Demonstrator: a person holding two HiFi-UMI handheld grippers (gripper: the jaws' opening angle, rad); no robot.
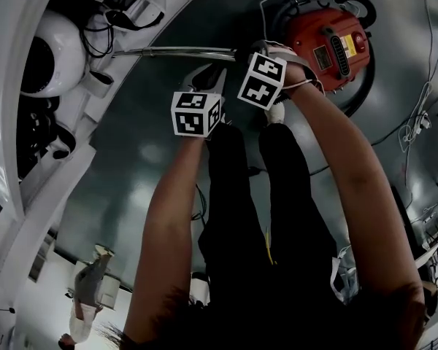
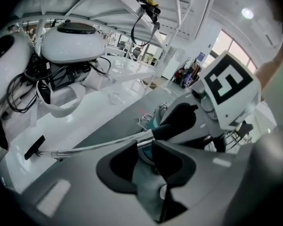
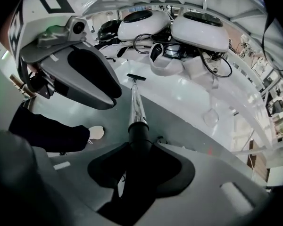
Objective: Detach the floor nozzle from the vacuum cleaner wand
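Observation:
The vacuum's chrome wand lies low across the grey floor. Its far end carries the small black floor nozzle, which also shows in the left gripper view. My right gripper points steeply down and is shut on the wand's black cuff, which fills the gap between its pads. Beside it, my left gripper stands open, its tips at the chrome tube just ahead of the cuff. In the head view the left gripper and right gripper sit side by side at the wand's near end.
The red canister vacuum with its black hose stands just beyond my right hand. White pod-shaped machines with cables line the raised white platform past the nozzle. My legs in black trousers and a white shoe are close to the wand.

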